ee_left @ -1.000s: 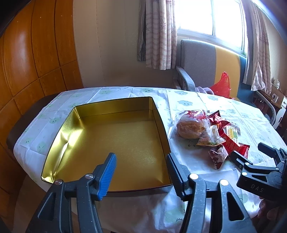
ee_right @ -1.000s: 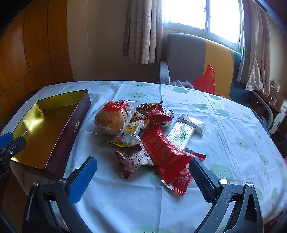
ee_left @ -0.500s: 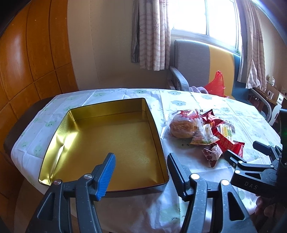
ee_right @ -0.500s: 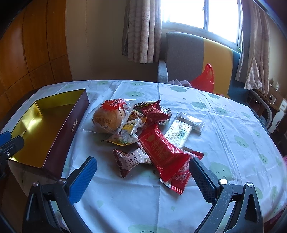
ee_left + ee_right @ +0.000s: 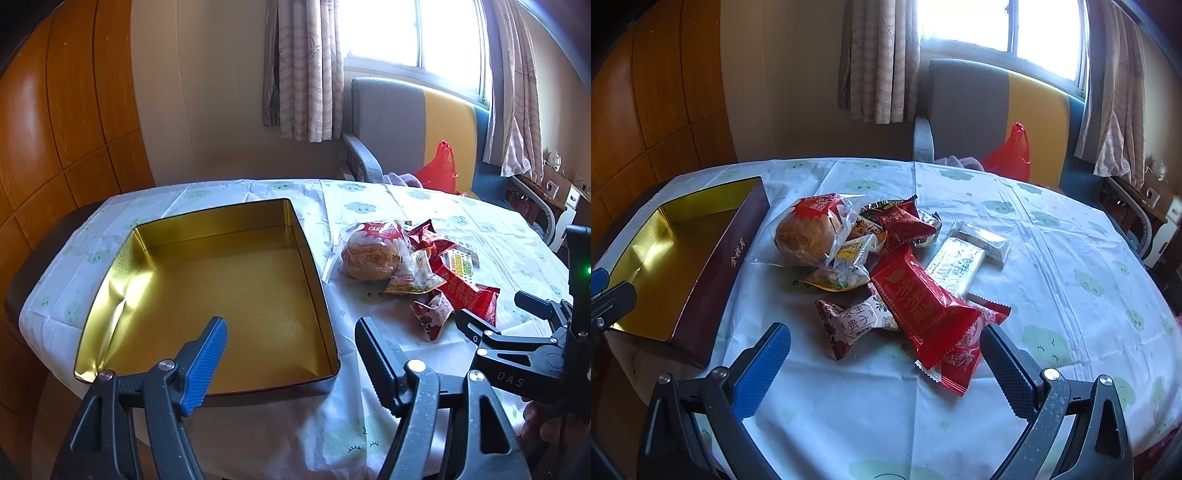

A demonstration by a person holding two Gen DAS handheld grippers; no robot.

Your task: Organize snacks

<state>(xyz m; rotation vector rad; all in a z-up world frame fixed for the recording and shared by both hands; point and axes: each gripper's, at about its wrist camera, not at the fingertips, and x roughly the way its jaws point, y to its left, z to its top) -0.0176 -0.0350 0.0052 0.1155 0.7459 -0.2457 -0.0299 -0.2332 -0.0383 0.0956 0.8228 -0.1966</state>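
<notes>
An empty gold-lined tin box (image 5: pixel 310 243) (image 5: pixel 713 273) sits on the table's left. Right of it lies a pile of snacks: a bagged bun (image 5: pixel 809 230) (image 5: pixel 369 253), a big red packet (image 5: pixel 923 306), a small patterned candy pack (image 5: pixel 857 321), silver-white bars (image 5: pixel 956 264) and dark red wrappers (image 5: pixel 905 225). My left gripper (image 5: pixel 291 350) is open and empty above the tin's near right corner. My right gripper (image 5: pixel 886 362) is open and empty, low over the cloth just in front of the pile; it also shows in the left wrist view (image 5: pixel 491 314).
The table has a white cloth with green cloud prints (image 5: pixel 1052 258). A grey and yellow armchair (image 5: pixel 990 110) with a red plastic bag (image 5: pixel 1012 155) stands behind it, under a curtained window. Wood panelling is at the left, clutter at the far right.
Both grippers have drawn back and up a little from the table, so the tin and the snack pile sit slightly farther off. Both stay open and empty.
</notes>
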